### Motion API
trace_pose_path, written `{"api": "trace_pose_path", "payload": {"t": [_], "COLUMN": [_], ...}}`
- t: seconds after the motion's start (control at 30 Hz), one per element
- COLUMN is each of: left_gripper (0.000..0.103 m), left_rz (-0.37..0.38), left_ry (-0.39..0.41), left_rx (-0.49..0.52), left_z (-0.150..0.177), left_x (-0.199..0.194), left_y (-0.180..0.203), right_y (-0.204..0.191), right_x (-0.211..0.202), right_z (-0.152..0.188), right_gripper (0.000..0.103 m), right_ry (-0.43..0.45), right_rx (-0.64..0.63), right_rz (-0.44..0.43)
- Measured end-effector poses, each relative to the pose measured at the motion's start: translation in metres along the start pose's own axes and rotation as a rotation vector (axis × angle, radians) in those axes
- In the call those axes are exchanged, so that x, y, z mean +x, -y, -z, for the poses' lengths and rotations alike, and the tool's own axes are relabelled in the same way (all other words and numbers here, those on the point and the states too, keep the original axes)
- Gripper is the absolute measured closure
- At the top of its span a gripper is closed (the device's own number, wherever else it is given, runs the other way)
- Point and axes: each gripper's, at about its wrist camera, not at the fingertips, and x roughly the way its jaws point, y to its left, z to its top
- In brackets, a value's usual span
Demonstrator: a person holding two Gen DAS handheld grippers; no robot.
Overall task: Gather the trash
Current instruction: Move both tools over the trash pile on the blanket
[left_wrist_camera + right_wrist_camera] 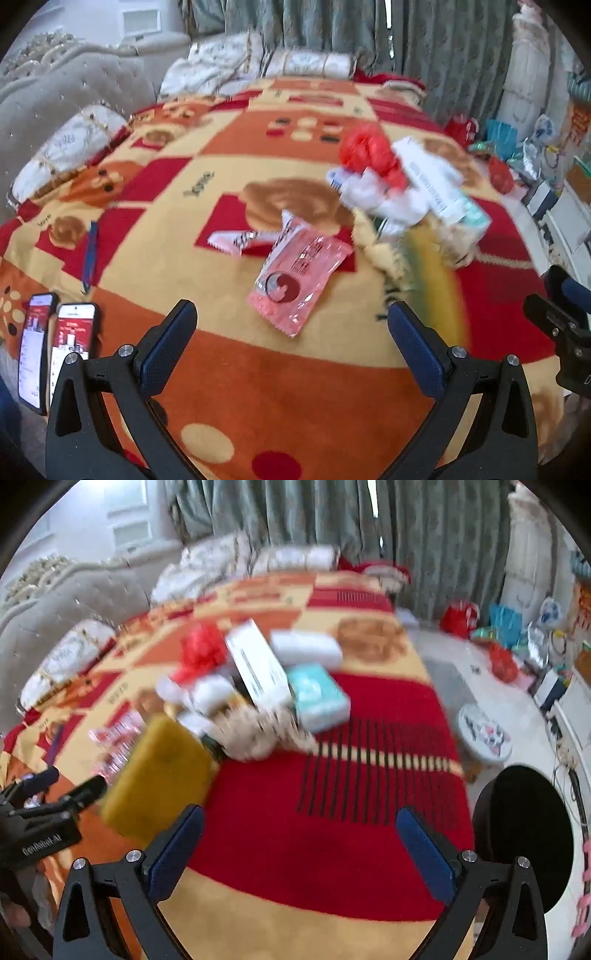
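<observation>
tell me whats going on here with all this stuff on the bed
A person is holding two handheld grippers over a bed covered by a patterned blanket, set to collect trash. Both the left gripper and the right gripper are open and empty. A pink wrapper lies just ahead of the left gripper, and a second one lies beyond it. Further back sits a blurred heap: red plastic, a white box and a teal packet. Two phones lie near the blanket's edge.

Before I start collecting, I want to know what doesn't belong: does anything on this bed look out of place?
Yes. A loose pink wrapper lies on the blanket, and beyond it a jumbled heap: red crumpled plastic, a white box, a teal packet. Litter, not bedding.
</observation>
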Motion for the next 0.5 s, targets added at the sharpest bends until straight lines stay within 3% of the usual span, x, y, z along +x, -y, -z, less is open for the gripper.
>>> {"api": "trace_pose_path", "payload": {"t": [0.17,0.5], "left_gripper": [0.0,0.0], "left_rz": [0.011,-0.002], "left_ry": [0.052,0.104], "left_rx": [0.018,0.024], "left_z": [-0.006,-0.011], "left_x": [-0.018,-0.028], "left_y": [0.003,0.0], "right_y": [-0.009,-0.007], "right_x": [-0.024,-0.034], "right_z": [-0.014,-0.016], "right_gripper": [0.0,0.0], "right_ry": [0.094,0.135], "right_rx": [0.01,0.027], "right_rz": [0.003,0.001]}}
